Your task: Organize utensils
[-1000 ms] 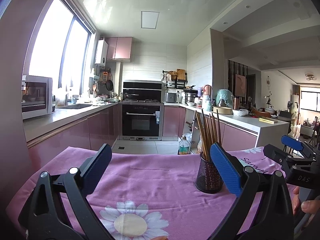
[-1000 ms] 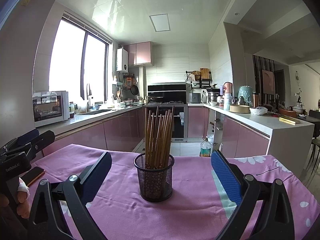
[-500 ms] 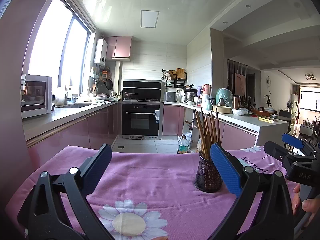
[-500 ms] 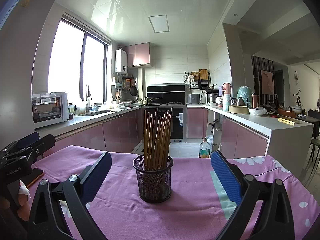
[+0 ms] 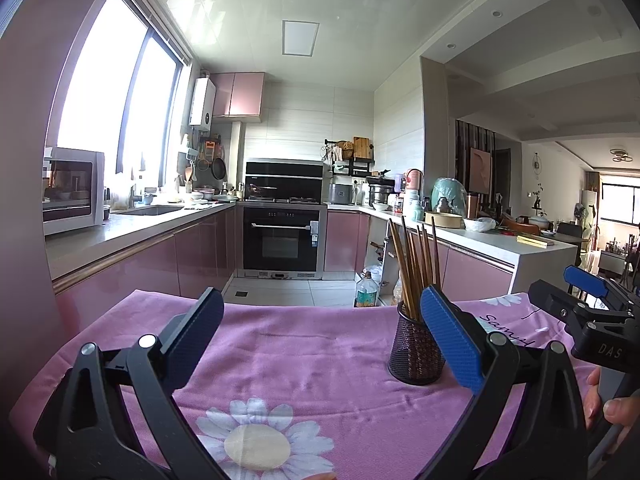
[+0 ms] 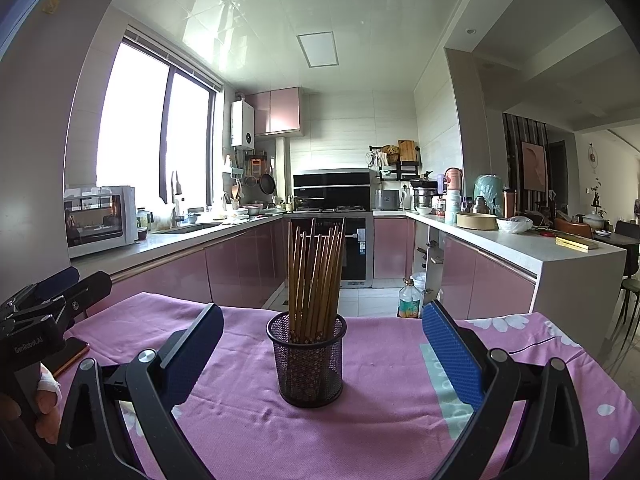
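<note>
Pink floral tablecloth (image 6: 380,440) carries the mesh holder (image 6: 307,360) of upright chopsticks (image 6: 316,276), dead ahead of the empty, spread right gripper (image 6: 322,354), nearer than the equally spread left gripper (image 5: 320,338).

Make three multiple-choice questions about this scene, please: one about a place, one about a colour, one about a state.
1. Where do the chopsticks stand?
A. in the black mesh cup
B. flat on the cloth
C. on the kitchen counter

2. What colour is the tablecloth?
A. green
B. pink-purple with white flowers
C. plain white

3. What is the state of the right tool?
A. shut on a chopstick
B. shut on the cup
C. open, holding nothing

Answers:
1. A, since the chopsticks rise upright out of the cup in both views.
2. B, since the cloth is pink-purple and a white daisy lies near the left tool.
3. C, since its blue pads stand wide apart on either side of the cup, touching nothing.
</note>
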Demonstrator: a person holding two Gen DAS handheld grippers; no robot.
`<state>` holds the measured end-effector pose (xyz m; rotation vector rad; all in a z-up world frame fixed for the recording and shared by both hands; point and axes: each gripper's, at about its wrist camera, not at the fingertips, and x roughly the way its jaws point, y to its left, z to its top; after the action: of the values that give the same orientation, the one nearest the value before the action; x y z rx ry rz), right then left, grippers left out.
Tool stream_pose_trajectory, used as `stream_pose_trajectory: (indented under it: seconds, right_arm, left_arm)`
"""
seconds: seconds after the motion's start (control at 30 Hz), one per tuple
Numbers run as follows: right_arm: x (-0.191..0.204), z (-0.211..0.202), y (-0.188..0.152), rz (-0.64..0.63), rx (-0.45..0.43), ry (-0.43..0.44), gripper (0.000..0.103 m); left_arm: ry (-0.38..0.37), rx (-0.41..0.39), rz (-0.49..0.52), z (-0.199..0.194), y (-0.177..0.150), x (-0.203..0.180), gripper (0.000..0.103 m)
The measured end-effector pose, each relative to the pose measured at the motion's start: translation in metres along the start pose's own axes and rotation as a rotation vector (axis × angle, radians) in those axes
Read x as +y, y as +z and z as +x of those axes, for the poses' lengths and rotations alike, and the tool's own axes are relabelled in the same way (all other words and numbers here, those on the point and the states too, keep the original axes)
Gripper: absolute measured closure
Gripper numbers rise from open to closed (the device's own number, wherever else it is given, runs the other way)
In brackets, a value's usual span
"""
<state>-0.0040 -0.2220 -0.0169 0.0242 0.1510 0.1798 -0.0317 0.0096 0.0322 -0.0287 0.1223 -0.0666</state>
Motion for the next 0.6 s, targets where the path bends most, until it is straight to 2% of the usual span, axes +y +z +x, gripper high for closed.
stream_pose_trajectory:
  seconds: [0.6]
  right_arm:
    - [0.0014,-0.0002,0.0011,0.0,0.001,-0.002,0.007]
  left_arm:
    - [0.0,0.0,-0.001,-0.0001,-0.0002,-0.0009,0.006]
